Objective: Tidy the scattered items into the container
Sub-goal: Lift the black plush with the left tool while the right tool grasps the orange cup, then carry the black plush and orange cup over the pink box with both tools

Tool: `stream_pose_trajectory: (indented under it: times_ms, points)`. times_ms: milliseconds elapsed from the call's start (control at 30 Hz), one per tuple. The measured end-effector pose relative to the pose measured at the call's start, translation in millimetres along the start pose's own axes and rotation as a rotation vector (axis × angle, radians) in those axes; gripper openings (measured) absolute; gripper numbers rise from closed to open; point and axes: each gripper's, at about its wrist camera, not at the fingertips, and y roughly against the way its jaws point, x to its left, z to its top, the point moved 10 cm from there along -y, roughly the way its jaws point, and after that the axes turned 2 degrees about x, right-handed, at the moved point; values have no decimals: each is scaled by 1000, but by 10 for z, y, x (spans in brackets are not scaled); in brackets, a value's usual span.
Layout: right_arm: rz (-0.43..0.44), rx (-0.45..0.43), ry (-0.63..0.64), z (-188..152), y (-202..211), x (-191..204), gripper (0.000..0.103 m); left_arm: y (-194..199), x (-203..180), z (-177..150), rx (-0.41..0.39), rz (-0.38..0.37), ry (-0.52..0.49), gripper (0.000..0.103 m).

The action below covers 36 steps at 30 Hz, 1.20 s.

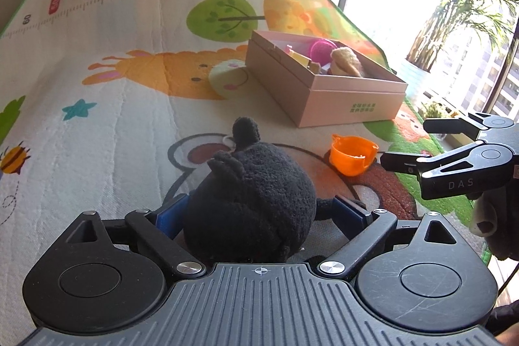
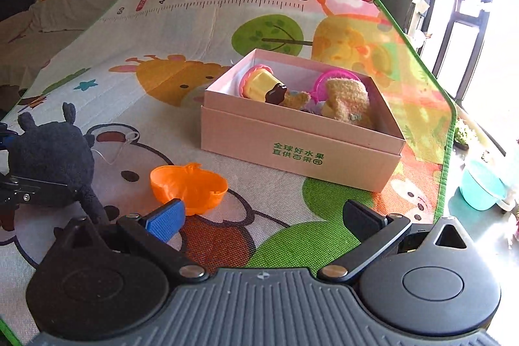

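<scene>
On the play mat [image 2: 162,31], the left gripper [image 1: 256,213] is clamped on the black plush toy [image 1: 249,203]. The right gripper [image 2: 262,216] stands with fingers apart just beside the orange cup [image 2: 188,185]. The pink box [image 2: 298,148], holding several toys, sits beyond the cup.

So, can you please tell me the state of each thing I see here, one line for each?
Left tongs: shut on the black plush toy.
Right tongs: open, holding nothing.
Orange cup: on the mat, tipped, outside the box.
Pink box: open, no lid on it, toys inside.
</scene>
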Motion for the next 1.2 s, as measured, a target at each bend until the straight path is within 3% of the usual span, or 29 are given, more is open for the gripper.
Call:
stream_pose_trajectory:
  times_ms: [200,433,500,567,633,833,1067,1200]
  points:
    - [110,-16,14,32,16,269,103,8,29,-7,-3,-3,15,97]
    - [198,37,55,118,-262,452,91,32,45,-29,-2,-6,24,97]
    - [204,64,57,106,-378,466,83,40,43,-36,-1,-11,24,97]
    - [223,85,47,91,-428,471,57,47,42,-42,1,-12,20,97]
    - [246,77,17,101,-390,461,57,56,45,-47,2,-11,15,97]
    - [202,19,27,46,-61,341,57,38,41,-38,2,14,-9,99]
    - [141,25,-11,-223,188,84,57,-119,19,-67,38,55,-57,99]
    - [110,25,-25,-341,260,-37,57,-172,-69,-67,52,40,-86,99]
